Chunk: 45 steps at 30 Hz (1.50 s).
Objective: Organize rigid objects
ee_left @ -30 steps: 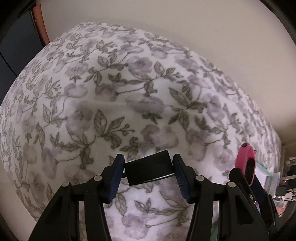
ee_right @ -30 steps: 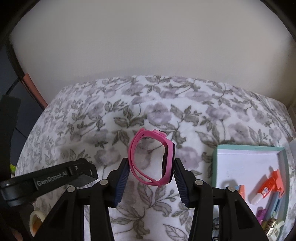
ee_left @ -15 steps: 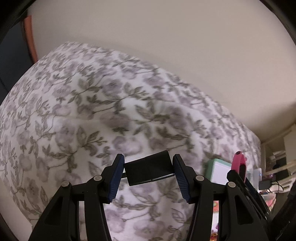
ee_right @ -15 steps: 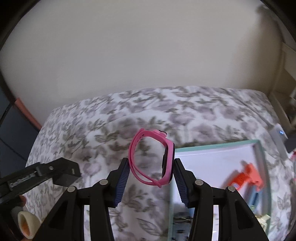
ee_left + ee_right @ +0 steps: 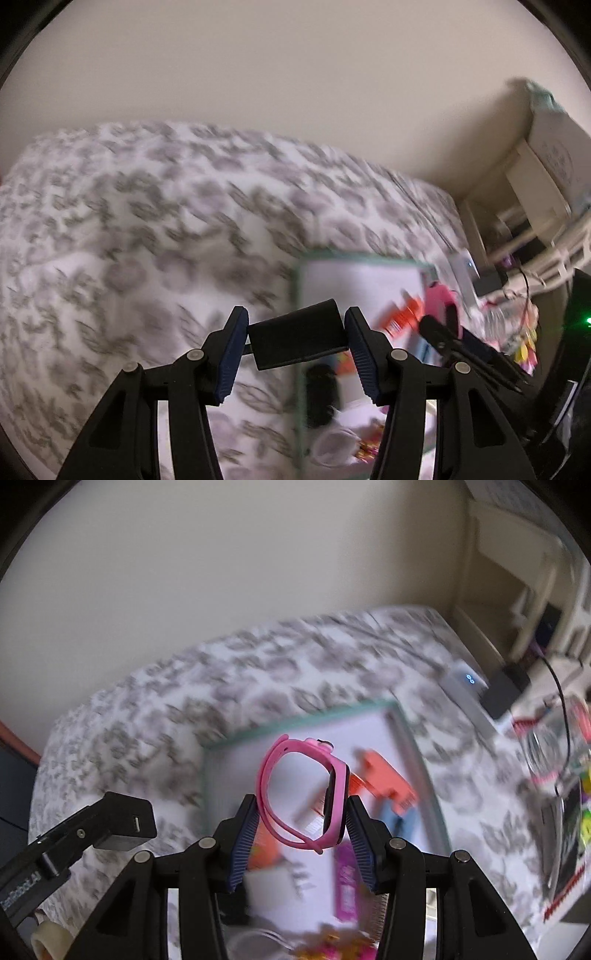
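My left gripper (image 5: 295, 345) is shut on a black rectangular block (image 5: 297, 338), held in the air at the near left edge of a teal-rimmed white tray (image 5: 300, 295). The block (image 5: 127, 821) also shows at the lower left of the right wrist view. My right gripper (image 5: 301, 821) is shut on a pink wristwatch (image 5: 301, 794), its band looped upright between the pads, over the tray (image 5: 295, 725). In the left wrist view the watch (image 5: 441, 302) shows at the right. Both views are blurred by motion.
The tray lies on a grey floral bedspread (image 5: 129, 240) and holds an orange tool (image 5: 384, 779), a purple item (image 5: 345, 886) and other small things. A grey device with a blue light (image 5: 465, 681), cables and cream shelves (image 5: 535, 602) stand to the right. A plain wall is behind.
Both grippers have swung to the right with their loads still held. The tray, earlier at the right edge, now lies under the watch and beside the black block.
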Each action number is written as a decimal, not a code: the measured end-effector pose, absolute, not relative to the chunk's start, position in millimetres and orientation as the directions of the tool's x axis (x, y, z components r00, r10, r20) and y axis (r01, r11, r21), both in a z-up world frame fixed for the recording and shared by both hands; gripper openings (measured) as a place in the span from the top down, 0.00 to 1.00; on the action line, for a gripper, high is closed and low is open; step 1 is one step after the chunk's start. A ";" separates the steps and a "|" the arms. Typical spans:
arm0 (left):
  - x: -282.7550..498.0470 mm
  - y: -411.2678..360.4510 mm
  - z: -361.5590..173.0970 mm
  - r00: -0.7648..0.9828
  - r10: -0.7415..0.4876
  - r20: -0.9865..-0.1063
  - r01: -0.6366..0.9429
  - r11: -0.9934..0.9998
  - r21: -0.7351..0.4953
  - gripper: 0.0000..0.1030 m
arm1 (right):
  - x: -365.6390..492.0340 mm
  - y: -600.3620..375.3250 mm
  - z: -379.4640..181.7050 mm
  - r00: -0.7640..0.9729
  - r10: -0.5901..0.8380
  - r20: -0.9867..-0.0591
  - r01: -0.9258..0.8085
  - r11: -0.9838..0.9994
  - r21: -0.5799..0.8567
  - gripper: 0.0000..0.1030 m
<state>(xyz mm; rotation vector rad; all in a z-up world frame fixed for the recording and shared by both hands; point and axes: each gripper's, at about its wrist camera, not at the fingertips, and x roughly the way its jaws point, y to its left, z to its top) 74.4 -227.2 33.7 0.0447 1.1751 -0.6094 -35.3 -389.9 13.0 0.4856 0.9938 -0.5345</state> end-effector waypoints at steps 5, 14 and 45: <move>52.5 -252.9 8.0 0.159 -0.428 -0.890 0.504 0.810 -0.299 0.46 | -56.3 -400.9 -14.0 0.396 -0.151 -0.906 0.652 0.741 0.162 0.50; 27.4 -270.5 -14.6 0.142 -0.386 -0.911 0.548 0.798 -0.253 0.46 | -69.9 -399.4 -36.5 0.335 -0.156 -0.929 0.669 0.734 0.118 0.49; -12.5 -168.8 4.3 0.362 -0.230 -0.903 0.480 0.877 -0.030 0.15 | -117.4 -321.4 -18.6 0.373 -0.178 -0.911 0.555 0.829 0.065 0.00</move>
